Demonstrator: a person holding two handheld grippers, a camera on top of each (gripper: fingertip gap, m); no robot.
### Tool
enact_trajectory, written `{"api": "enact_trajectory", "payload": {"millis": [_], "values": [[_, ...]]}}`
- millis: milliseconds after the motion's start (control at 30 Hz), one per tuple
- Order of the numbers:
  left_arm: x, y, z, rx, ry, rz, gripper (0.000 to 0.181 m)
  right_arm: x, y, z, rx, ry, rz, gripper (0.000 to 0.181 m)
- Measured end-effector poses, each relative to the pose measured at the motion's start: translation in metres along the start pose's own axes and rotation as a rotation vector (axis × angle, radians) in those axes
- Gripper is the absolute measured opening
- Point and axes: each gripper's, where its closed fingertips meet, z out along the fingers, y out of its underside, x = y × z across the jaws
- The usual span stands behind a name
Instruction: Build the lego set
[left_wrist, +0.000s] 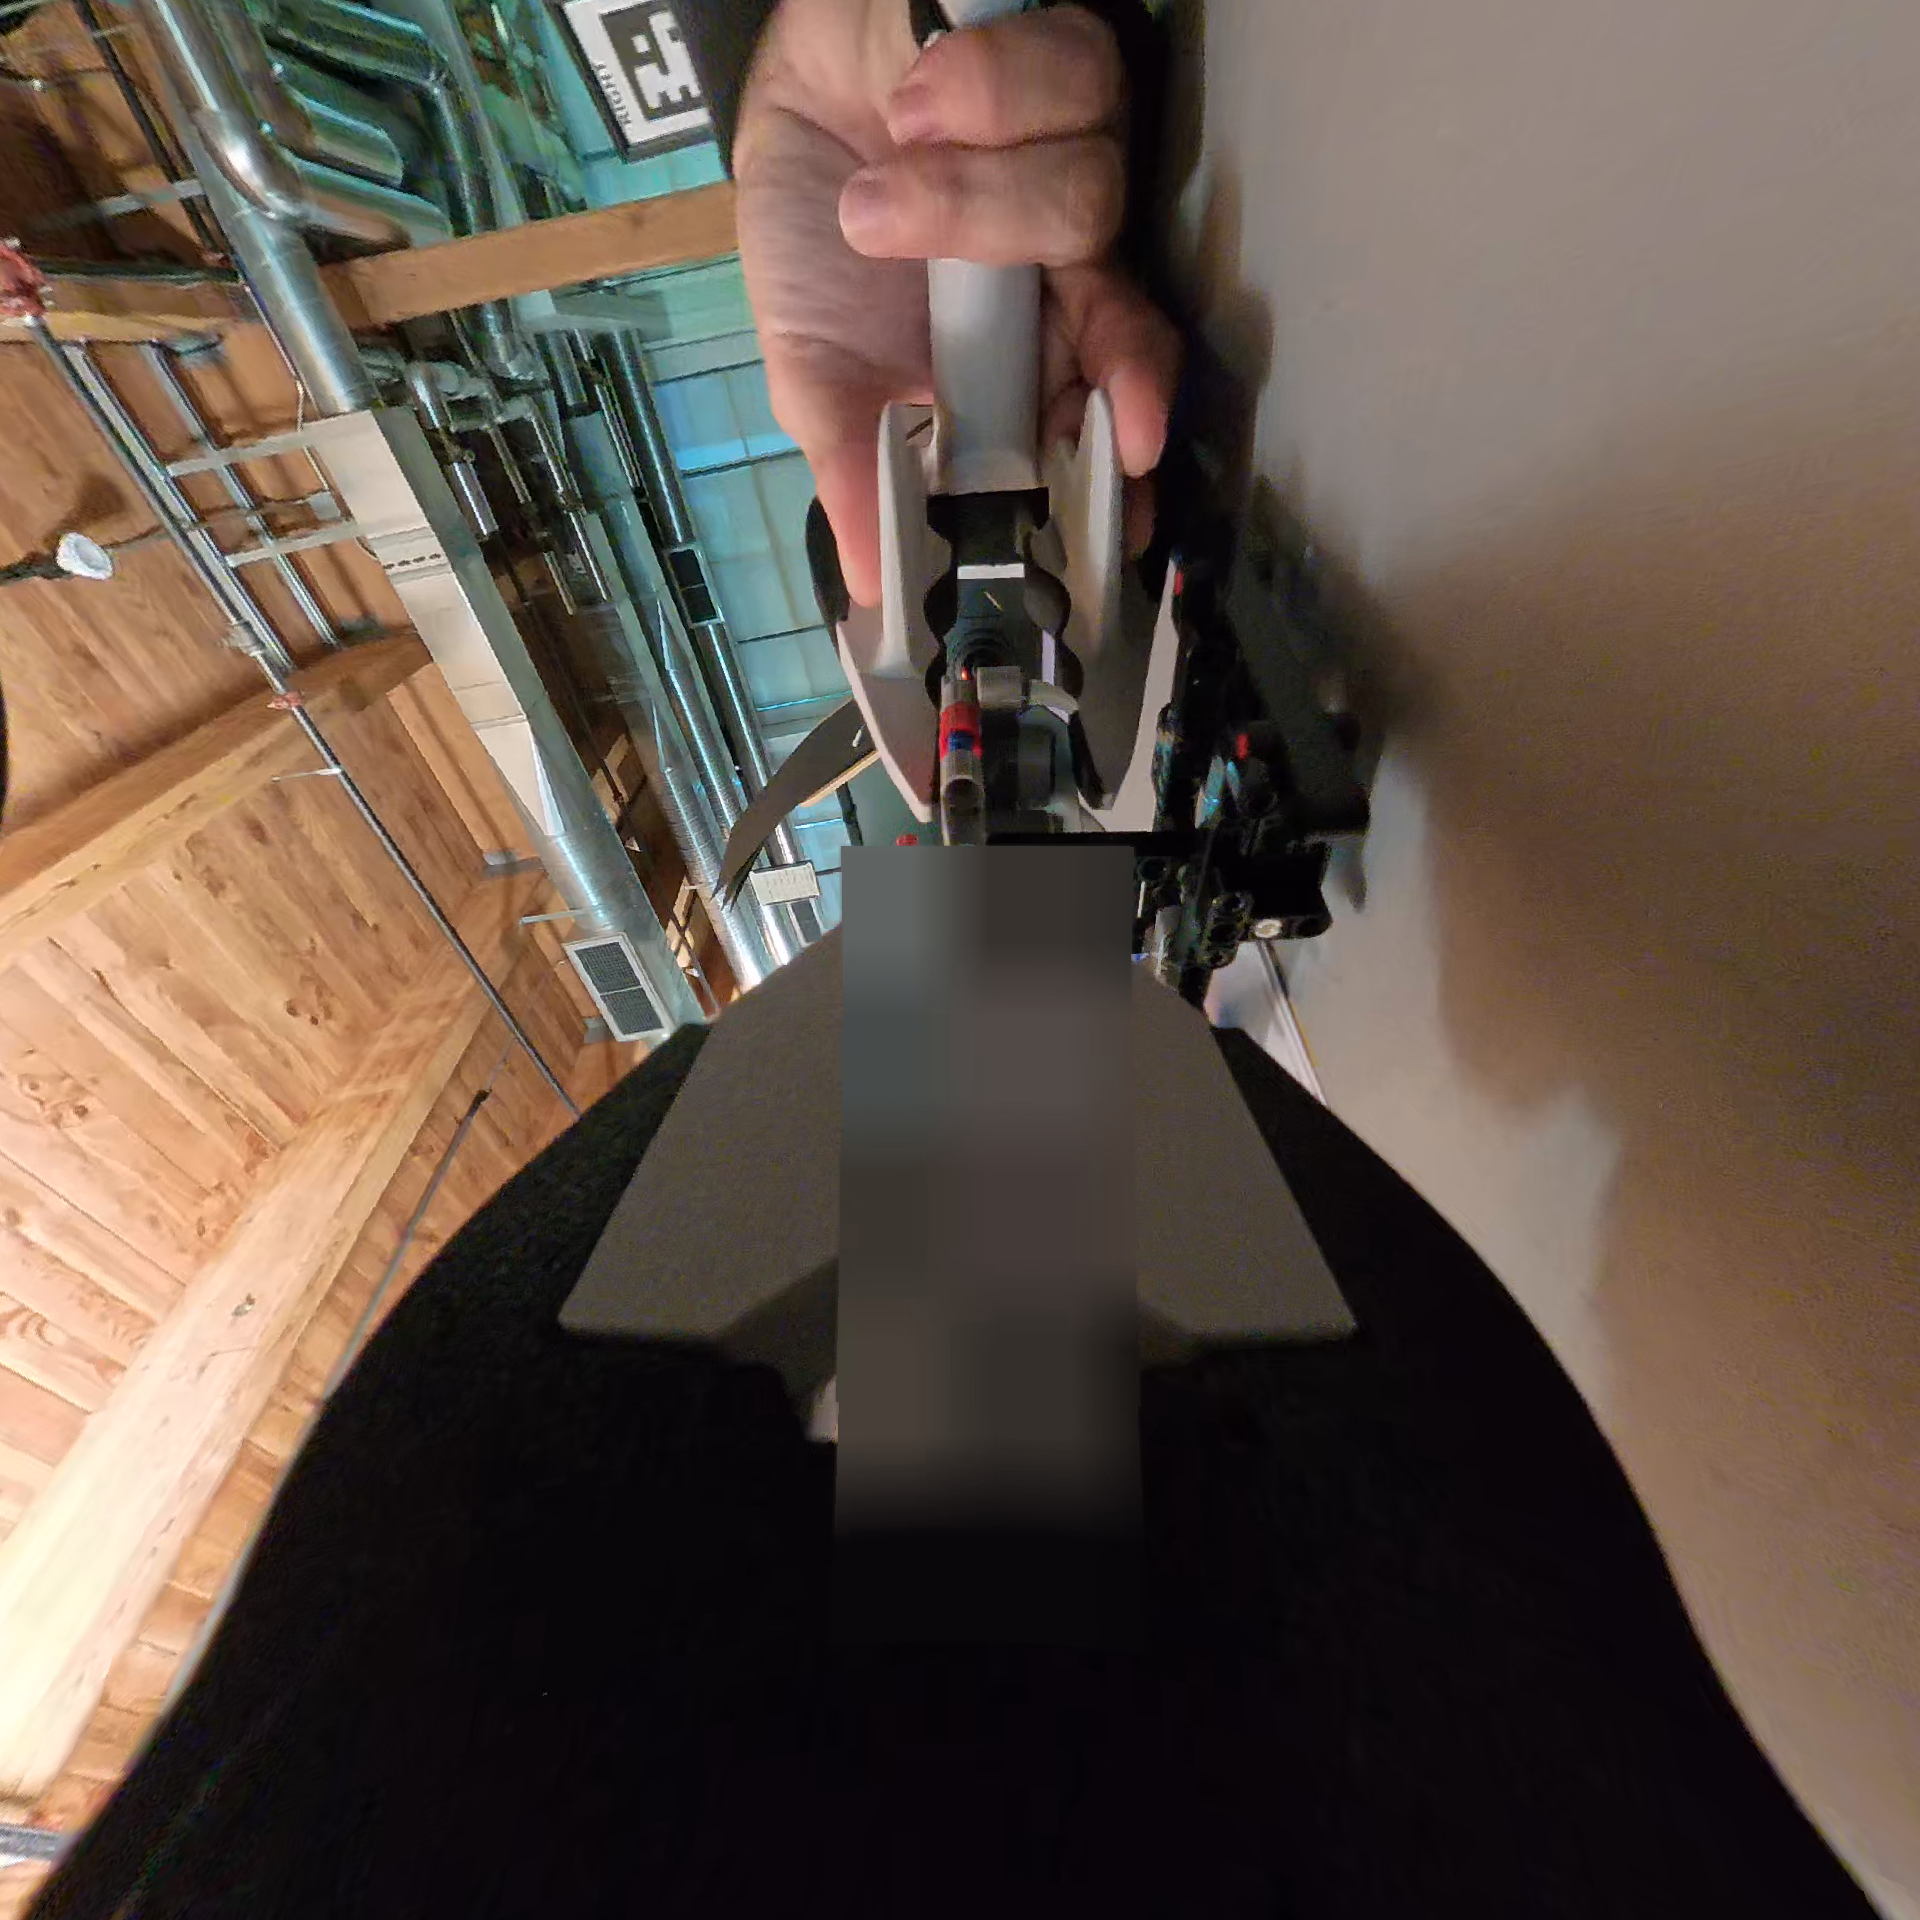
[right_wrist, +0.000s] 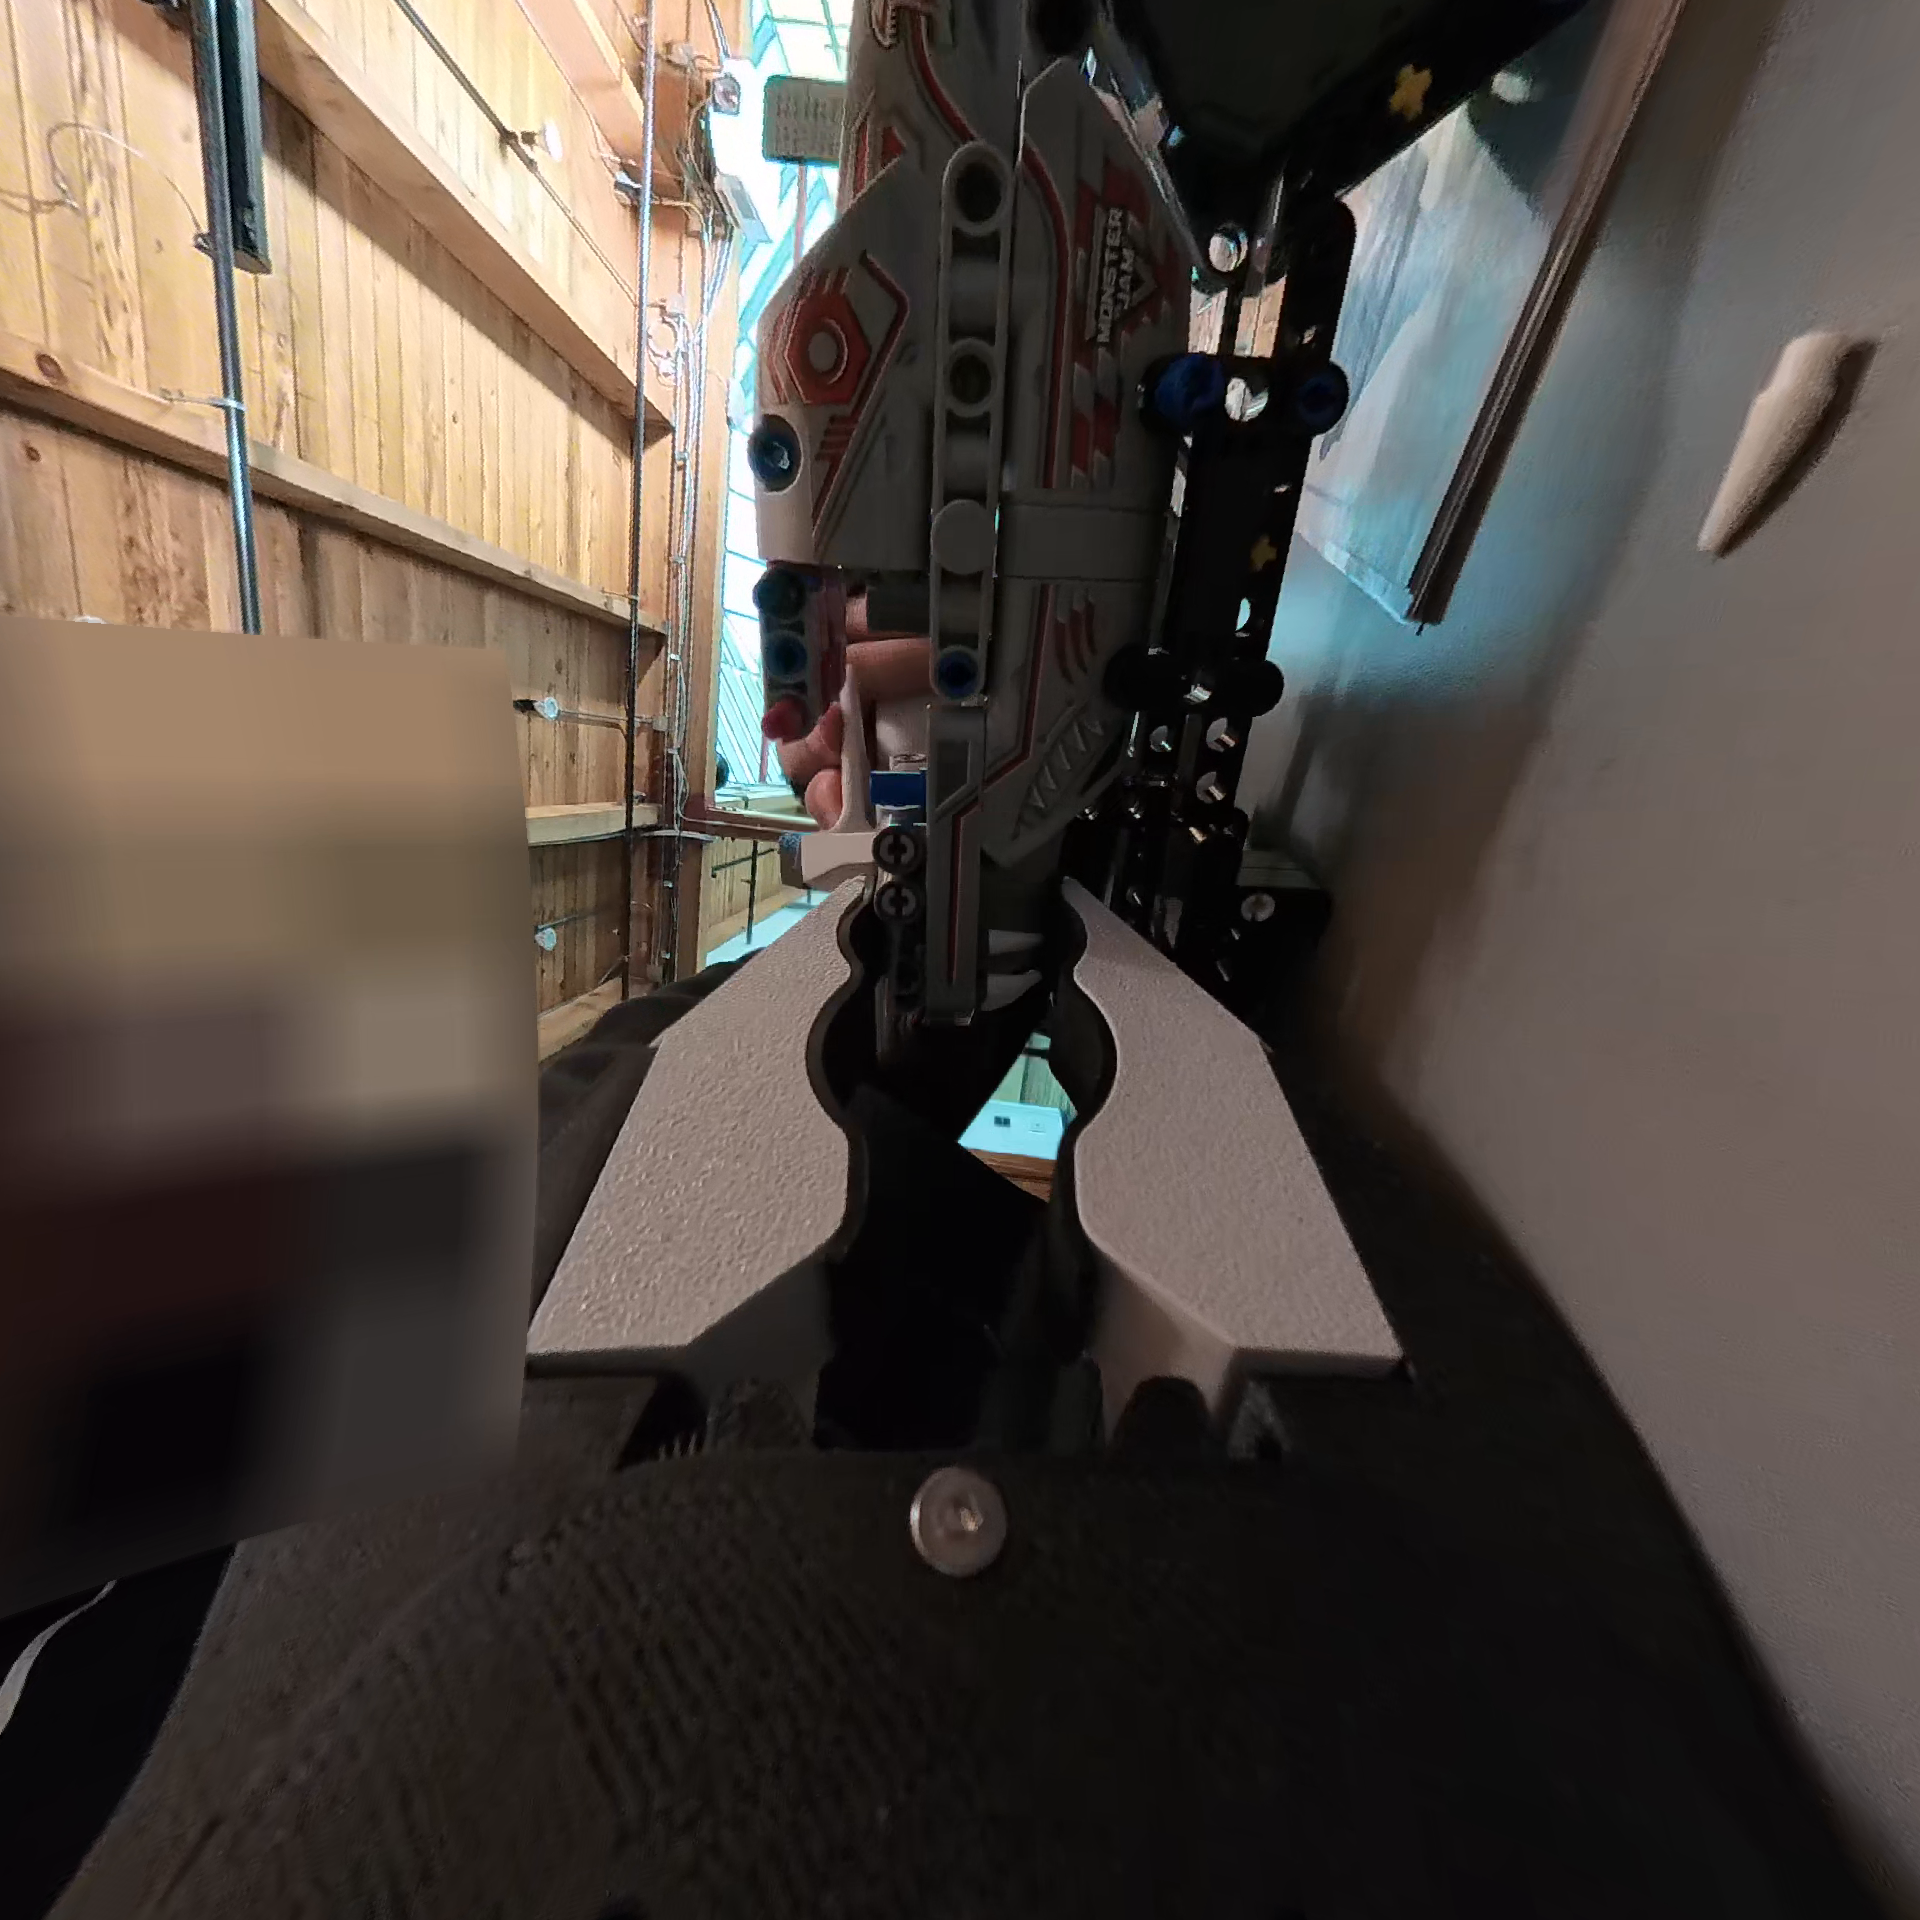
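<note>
**Lego Assembly Gripped Beside the Bench**

Here, the lego assembly (right_wrist: 966, 582) is seen clamped at its lower end between the jaws of the right gripper (right_wrist: 966, 966), whose pale, grainy fingers (right_wrist: 727, 1122) have scalloped inner edges. The assembly is made up of a long grey holed beam, light panels printed with red stripes, and blue and red pins; a black holed frame (right_wrist: 1247, 540) is joined along its far side, close against the beige bench (right_wrist: 1714, 1039), which fills the right of the picture because the camera is turned on its side. A small pale curved piece (right_wrist: 1777, 447) lies apart on the bench, and a flat booklet (right_wrist: 1455, 364) rests beyond the frame.

In the left wrist view, the same right gripper (left_wrist: 1003, 727) is seen from the front, held by a hand (left_wrist: 935, 260), with grey, red and blue parts gripped between its white fingers. The black frame (left_wrist: 1257, 790) sits just beside it on the bench (left_wrist: 1610, 520). The left gripper's own jaws are covered by a blurred patch, so it cannot be told how they stand. Behind, wooden planks, beams and shiny metal ducts (left_wrist: 312, 312) are visible.
</note>
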Motion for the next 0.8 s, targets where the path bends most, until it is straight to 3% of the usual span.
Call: {"api": "enact_trajectory", "payload": {"millis": [300, 467, 633, 800], "values": [[0.0, 0.0053, 0.0046, -0.023, 0.059, 0.101, 0.003, 0.0002, -0.0005, 0.0006, -0.027, -0.004, 0.009, 0.03], [-0.0001, 0.0036, 0.006, 0.035, 0.078, -0.168, 0.003, -0.0004, -0.001, 0.0006, -0.026, -0.01, 0.016, 0.03], [0.0002, 0.0037, 0.0076, 0.028, 0.044, 0.005, 0.003, 0.0001, -0.0013, 0.0008, -0.024, -0.006, 0.017, 0.03], [-0.002, -0.0008, 0.005, 0.098, 0.045, -0.144, 0.004, -0.0009, 0.0025, 0.0019, -0.052, -0.014, 0.015, 0.03]]}}
